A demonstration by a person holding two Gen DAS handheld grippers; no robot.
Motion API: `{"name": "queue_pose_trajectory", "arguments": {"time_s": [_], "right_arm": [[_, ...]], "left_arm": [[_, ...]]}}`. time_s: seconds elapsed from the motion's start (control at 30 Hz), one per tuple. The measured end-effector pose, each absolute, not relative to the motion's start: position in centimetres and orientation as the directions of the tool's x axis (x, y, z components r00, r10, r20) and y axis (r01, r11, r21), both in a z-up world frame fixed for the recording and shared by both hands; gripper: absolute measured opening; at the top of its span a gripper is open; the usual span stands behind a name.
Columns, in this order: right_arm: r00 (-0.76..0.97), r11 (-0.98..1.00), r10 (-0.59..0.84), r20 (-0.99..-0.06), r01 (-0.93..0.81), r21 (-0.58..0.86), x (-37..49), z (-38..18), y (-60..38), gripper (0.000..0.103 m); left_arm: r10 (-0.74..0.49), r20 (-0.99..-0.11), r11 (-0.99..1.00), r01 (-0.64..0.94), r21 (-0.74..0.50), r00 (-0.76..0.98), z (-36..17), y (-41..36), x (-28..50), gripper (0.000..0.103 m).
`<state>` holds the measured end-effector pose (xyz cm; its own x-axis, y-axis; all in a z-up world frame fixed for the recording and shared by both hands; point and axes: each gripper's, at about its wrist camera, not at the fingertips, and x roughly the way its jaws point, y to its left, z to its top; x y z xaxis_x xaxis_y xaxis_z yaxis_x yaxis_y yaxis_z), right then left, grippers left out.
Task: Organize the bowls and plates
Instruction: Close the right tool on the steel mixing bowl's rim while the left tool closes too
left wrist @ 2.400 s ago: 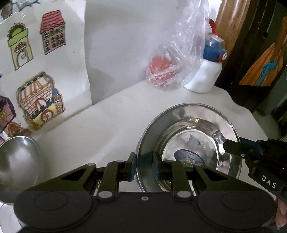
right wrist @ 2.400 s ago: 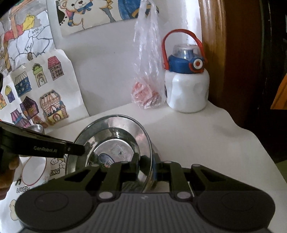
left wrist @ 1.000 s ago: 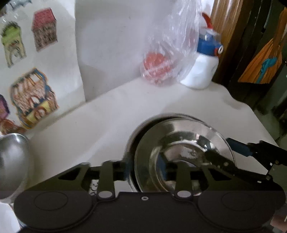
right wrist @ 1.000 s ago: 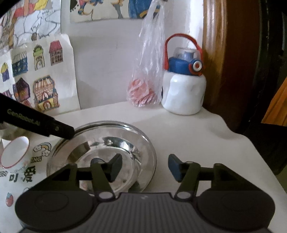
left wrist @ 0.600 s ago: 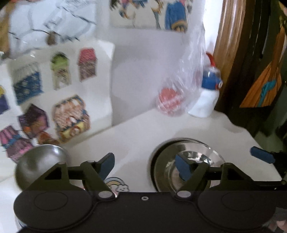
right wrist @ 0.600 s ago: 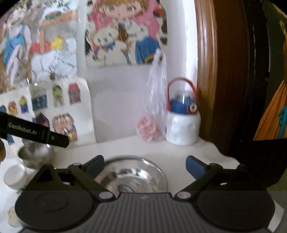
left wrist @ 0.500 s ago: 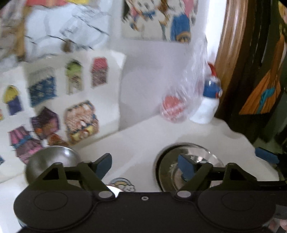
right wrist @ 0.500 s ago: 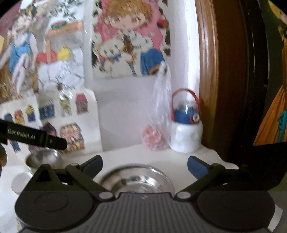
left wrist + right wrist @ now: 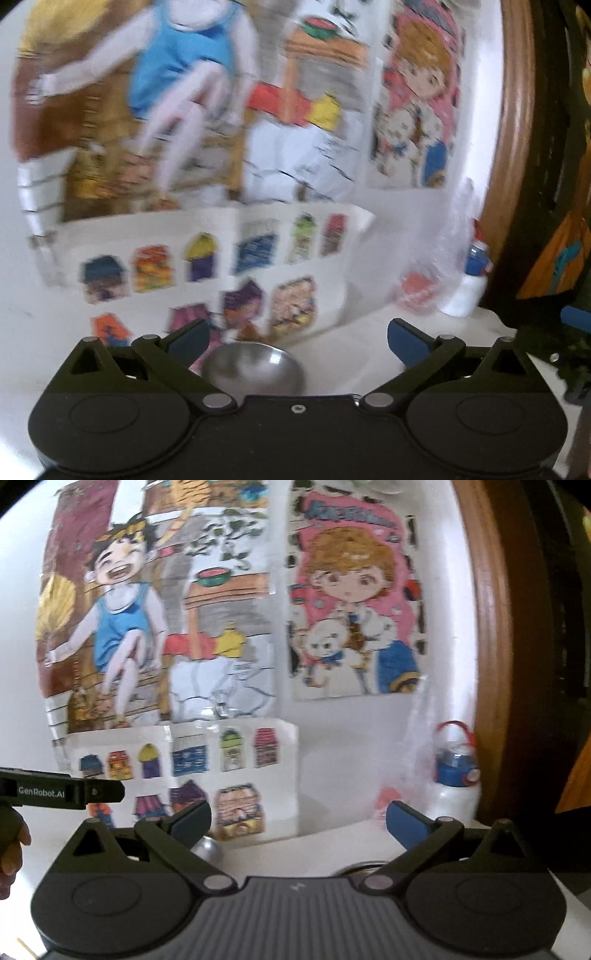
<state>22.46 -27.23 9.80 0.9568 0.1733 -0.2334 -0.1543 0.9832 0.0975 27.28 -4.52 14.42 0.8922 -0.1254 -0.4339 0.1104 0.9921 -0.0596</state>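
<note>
My left gripper (image 9: 297, 341) is lifted off the white table, its jaws still opening, with nothing between the blue pads. Below and beyond it stands a small steel bowl (image 9: 255, 365), untouched. My right gripper (image 9: 299, 823) is open wide and holds nothing. Only a sliver of the steel plate's rim (image 9: 364, 867) shows above its body, and a bit of the small bowl (image 9: 205, 847) shows by its left finger. The left gripper's finger (image 9: 74, 794) reaches in from the left of the right wrist view.
A white bottle (image 9: 456, 775) with a blue lid and red handle stands at the back right beside a plastic bag (image 9: 417, 291) holding something red. Children's drawings (image 9: 229, 768) cover the wall behind the table. A dark wooden frame (image 9: 495, 664) borders the right. A hand (image 9: 11, 842) shows at far left.
Both grippers let go of the steel plate, opened wide and rose back from the table. The left view swung left, from the plate to the small bowl.
</note>
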Motion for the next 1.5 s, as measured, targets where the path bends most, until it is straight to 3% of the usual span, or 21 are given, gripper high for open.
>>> {"name": "queue_pose_trajectory", "arguments": {"time_s": [0.2, 0.6, 0.97, 1.23, 1.5], "right_arm": [[0.937, 0.976, 0.215, -0.275, -0.198, 0.088, 24.5, 9.4, -23.4, 0.103], [0.863, 0.963, 0.268, -0.429, -0.259, 0.080, 30.9, 4.8, -16.9, 0.103], [0.817, 0.979, 0.202, -0.540, -0.190, 0.078, 35.9, 0.8, -15.7, 0.103], [0.792, 0.979, 0.202, -0.576, -0.187, 0.086, 38.6, -1.0, -15.0, 0.103], [0.775, 0.977, 0.204, -0.598, -0.204, 0.068, 39.5, -2.2, -14.2, 0.103]], "left_arm": [[-0.051, -0.425, 0.998, 0.032, -0.050, 0.904, 14.2, 1.2, 26.8, 0.102], [0.013, -0.515, 0.994, -0.068, -0.087, 0.857, 10.2, 8.9, 29.2, 0.102], [-0.069, -0.583, 0.988, -0.024, -0.150, 0.810, 4.8, 9.7, 33.6, 0.102], [-0.155, -0.618, 0.970, 0.001, -0.242, 0.771, 1.6, 9.0, 37.0, 0.102], [-0.172, -0.615, 0.967, 0.011, -0.255, 0.769, -0.1, 9.1, 38.0, 0.102]]}}
